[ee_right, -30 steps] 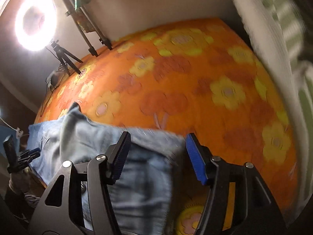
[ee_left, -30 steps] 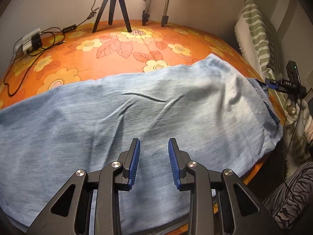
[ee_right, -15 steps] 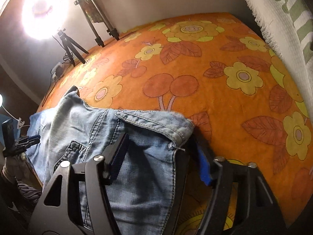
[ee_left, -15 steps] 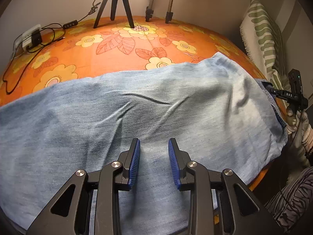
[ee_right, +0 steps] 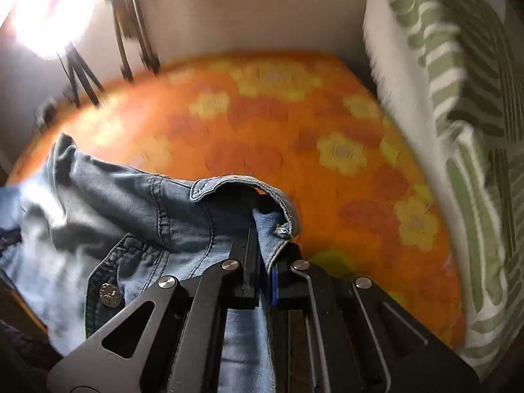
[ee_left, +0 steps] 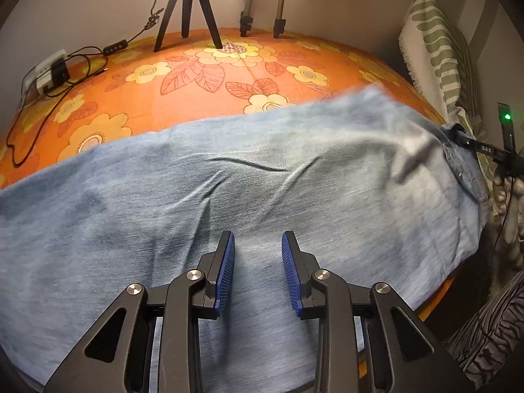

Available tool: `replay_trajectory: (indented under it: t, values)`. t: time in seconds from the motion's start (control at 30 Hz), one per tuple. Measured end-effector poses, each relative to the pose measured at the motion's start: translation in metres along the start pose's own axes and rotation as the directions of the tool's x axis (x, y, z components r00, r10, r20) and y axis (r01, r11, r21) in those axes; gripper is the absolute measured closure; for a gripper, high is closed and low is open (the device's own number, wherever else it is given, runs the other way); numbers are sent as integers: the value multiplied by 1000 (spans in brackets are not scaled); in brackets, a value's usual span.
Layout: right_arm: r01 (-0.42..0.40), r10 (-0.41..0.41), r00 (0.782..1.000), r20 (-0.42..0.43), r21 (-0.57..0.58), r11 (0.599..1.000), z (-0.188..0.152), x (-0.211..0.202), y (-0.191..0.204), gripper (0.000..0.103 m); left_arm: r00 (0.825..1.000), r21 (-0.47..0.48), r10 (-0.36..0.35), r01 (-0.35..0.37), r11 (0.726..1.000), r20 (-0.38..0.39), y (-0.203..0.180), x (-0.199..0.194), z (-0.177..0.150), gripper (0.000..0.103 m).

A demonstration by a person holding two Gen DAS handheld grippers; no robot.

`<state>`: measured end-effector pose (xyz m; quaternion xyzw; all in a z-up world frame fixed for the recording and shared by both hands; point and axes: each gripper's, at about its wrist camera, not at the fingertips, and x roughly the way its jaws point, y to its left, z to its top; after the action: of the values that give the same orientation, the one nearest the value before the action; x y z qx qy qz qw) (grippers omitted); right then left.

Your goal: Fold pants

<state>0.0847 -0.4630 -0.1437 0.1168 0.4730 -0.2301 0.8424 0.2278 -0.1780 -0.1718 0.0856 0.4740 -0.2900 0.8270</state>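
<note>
Light blue denim pants [ee_left: 249,190] lie spread across the orange flowered bed cover [ee_left: 183,98]. My left gripper [ee_left: 258,249] is open, its blue pads just above the pants' leg near the front edge. My right gripper [ee_right: 265,262] is shut on the pants' waistband [ee_right: 262,226] and lifts it off the cover; the waistband [ee_right: 235,185] curls over the fingers. The right gripper also shows at the far right of the left wrist view [ee_left: 484,149]. A metal button [ee_right: 109,294] shows on the fly.
A black tripod [ee_left: 186,9] and two stand legs [ee_left: 262,16] stand at the back of the bed. A power strip with cables [ee_left: 49,72] lies at the back left. A green-striped pillow [ee_right: 458,131] lines the right side. A ring light [ee_right: 49,9] glows at the left.
My right gripper has closed on the waistband and raised it, bunching the top of the pants. My left gripper stays open over the leg.
</note>
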Motion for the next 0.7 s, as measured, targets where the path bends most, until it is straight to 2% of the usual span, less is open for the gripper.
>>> replay_trajectory:
  t: [0.07,0.1,0.23,0.3,0.33,0.37,0.43,0.53,0.7]
  values:
    - [33,-33,999,9,-41,999,5,4,1,98,1000,18,23,-23,1000,3,-2,-1,-1,75]
    - [44,-43,999,21,-43,998,7,0,-1,94,1000,23,31,-31,999,4,-2,-2,-1,75]
    - [31,-29,999,33,-48,998,6,-24,2,90,999,35,28,-29,999,30,-6,-13,-3,75]
    - [57,-52,997,48,-106,993,0,-37,13,79,999,37,17,-19,999,45,-8,-19,-4,75]
    - [82,-75,995,63,-134,988,-5,-44,18,67,999,38,13,-15,999,51,-9,-22,-5,75]
    - [99,-90,994,70,-148,984,-8,-48,19,60,999,36,8,-10,999,52,-10,-24,-7,75]
    - [122,-113,991,71,-147,982,-15,-58,18,59,999,33,-17,15,999,48,-13,-26,-10,75]
    - [91,-83,993,82,-107,990,-23,-77,15,59,998,60,-37,34,998,55,-25,-31,-13,75]
    - [-53,63,994,85,-120,991,-25,-97,40,59,992,109,-112,107,988,50,-51,-34,-18,75]
